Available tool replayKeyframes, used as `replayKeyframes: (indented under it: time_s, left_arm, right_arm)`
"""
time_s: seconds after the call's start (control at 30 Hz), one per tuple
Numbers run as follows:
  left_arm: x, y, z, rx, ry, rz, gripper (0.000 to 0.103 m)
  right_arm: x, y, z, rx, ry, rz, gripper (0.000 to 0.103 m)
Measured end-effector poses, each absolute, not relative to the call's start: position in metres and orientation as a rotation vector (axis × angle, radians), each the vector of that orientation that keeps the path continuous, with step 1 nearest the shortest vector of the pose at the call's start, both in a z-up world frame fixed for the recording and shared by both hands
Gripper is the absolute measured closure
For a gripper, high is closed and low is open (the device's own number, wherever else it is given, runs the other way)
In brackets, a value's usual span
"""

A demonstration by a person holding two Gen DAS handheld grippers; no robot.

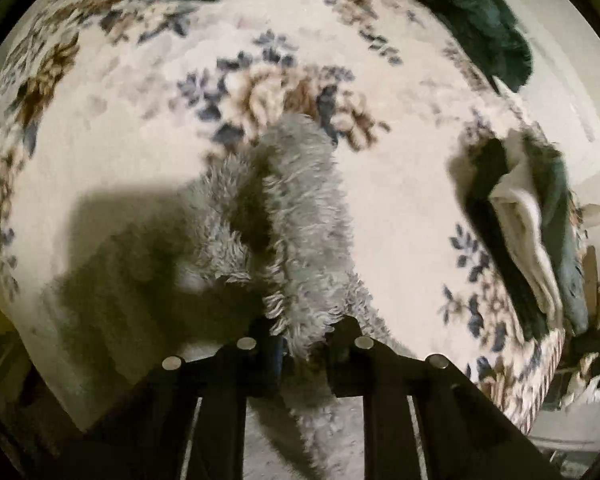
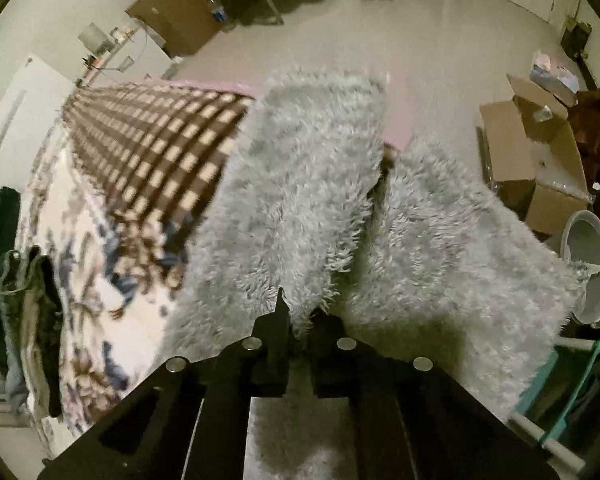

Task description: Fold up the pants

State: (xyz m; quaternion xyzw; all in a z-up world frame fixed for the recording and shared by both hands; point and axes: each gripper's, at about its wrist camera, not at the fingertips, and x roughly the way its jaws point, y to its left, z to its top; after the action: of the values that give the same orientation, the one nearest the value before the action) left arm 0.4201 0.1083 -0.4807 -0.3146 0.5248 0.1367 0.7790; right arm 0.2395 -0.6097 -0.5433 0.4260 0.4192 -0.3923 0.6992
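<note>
Grey fleece pants (image 2: pixel 312 200) are draped over the floral blanket (image 1: pixel 120 128); 1 fold is pinched by the closed left gripper (image 1: pixel 304 344), another by the closed right gripper (image 2: pixel 302 320), above that blanket

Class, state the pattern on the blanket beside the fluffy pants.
Brown-and-cream check on the blanket; right wrist view.

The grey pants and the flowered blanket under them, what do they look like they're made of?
Grey pants: apparently a shaggy long-pile fleece or faux fur, matte; loose tufts stand out along every edge and where the right tongs pinch them. Flowered blanket: probably a plush printed fleece, soft and matte; the blue and brown flowers have fuzzy outlines, though motion blur leaves that open.
</note>
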Motion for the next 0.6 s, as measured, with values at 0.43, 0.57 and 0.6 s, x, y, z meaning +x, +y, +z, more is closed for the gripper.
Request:
replayKeyframes:
  time_s: [0.43,0.57,0.6]
  left_arm:
    - [0.309,0.17,-0.459,-0.785,1.14,0.325,0.095]
    - [0.288,0.174,-0.476,-0.757,1.153,0.37,0.095]
    - [0.284,0.173,-0.479,-0.746,1.156,0.377,0.095]
  right_arm:
    - [0.128,-0.597,-0.494,0.977,0.9,-0.855,0.097]
    - [0.095,-0.608,-0.505,0.998,0.935,-0.897,0.097]
    - [0.088,-0.611,-0.511,1.008,0.949,-0.909,0.097]
